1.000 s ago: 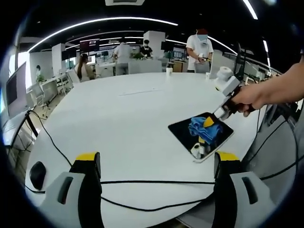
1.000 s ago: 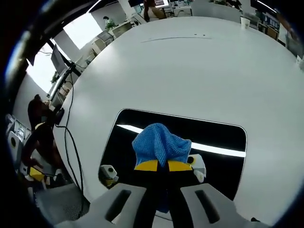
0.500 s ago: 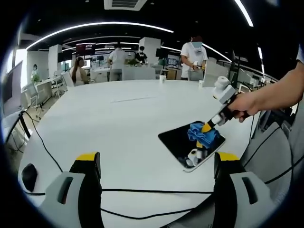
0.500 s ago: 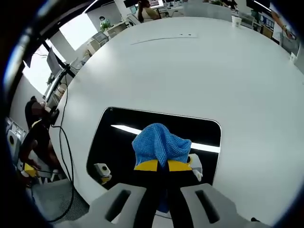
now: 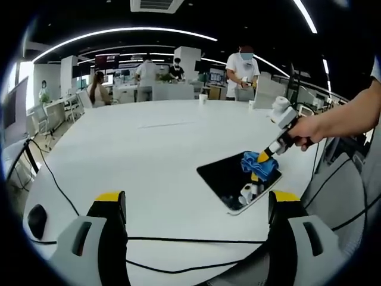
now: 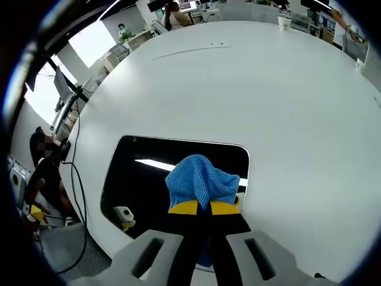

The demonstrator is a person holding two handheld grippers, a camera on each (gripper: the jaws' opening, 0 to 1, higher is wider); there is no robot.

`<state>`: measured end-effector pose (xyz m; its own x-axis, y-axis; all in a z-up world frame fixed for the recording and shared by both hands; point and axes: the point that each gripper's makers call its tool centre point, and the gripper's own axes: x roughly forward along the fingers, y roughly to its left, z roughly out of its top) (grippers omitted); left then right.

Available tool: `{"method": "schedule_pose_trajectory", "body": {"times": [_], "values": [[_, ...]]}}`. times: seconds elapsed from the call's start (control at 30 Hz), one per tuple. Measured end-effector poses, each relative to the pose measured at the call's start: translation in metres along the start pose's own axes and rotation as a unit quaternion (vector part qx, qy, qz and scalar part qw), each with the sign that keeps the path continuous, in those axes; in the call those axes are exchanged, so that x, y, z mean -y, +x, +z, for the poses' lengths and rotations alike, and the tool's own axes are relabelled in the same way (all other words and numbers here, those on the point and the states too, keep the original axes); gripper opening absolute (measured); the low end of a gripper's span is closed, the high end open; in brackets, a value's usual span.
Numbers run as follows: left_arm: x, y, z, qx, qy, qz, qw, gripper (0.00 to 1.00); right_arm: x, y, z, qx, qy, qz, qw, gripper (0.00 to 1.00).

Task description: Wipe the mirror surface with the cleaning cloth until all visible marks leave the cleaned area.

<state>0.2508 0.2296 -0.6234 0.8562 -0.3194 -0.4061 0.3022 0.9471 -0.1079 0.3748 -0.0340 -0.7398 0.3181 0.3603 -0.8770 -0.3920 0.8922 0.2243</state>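
Observation:
A dark rectangular mirror (image 5: 226,180) lies flat on the white table (image 5: 155,149), reflecting a ceiling light strip. My right gripper (image 6: 199,207) is shut on a bunched blue cleaning cloth (image 6: 202,179), which presses on the mirror (image 6: 143,179) near its right end. In the left gripper view a hand holds that right gripper (image 5: 265,155), and the blue cloth (image 5: 257,165) rests on the mirror's far right part. My left gripper (image 5: 196,199) stands open near the table's front edge, well short of the mirror, with nothing between its jaws.
A black cable (image 5: 178,229) runs across the table just in front of the left jaws. A dark round object (image 5: 36,220) sits at the left edge. A paper cup (image 5: 203,98) stands far back. People stand behind the table, and one person (image 6: 47,179) is beside it.
The right gripper has slid the cloth across the mirror toward its right end. The left view shifted slightly a second ago, then held still.

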Motion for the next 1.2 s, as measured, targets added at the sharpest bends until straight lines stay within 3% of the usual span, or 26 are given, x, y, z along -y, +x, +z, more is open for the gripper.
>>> {"method": "schedule_pose_trajectory", "body": {"times": [0.47,0.7,1.2], "values": [[0.001,0.001,-0.007,-0.008,0.001,0.009,0.9999,0.99,0.015,-0.014,-0.007,-0.002,0.021,-0.012,0.9997,0.00],[0.000,0.003,-0.002,0.000,0.002,0.012,0.9999,0.99,0.025,-0.013,-0.007,-0.001,0.028,-0.016,0.9995,0.00],[-0.003,-0.002,-0.005,0.001,-0.002,0.019,0.9998,0.99,0.026,-0.011,-0.006,0.002,0.013,-0.033,0.9994,0.00]]}}
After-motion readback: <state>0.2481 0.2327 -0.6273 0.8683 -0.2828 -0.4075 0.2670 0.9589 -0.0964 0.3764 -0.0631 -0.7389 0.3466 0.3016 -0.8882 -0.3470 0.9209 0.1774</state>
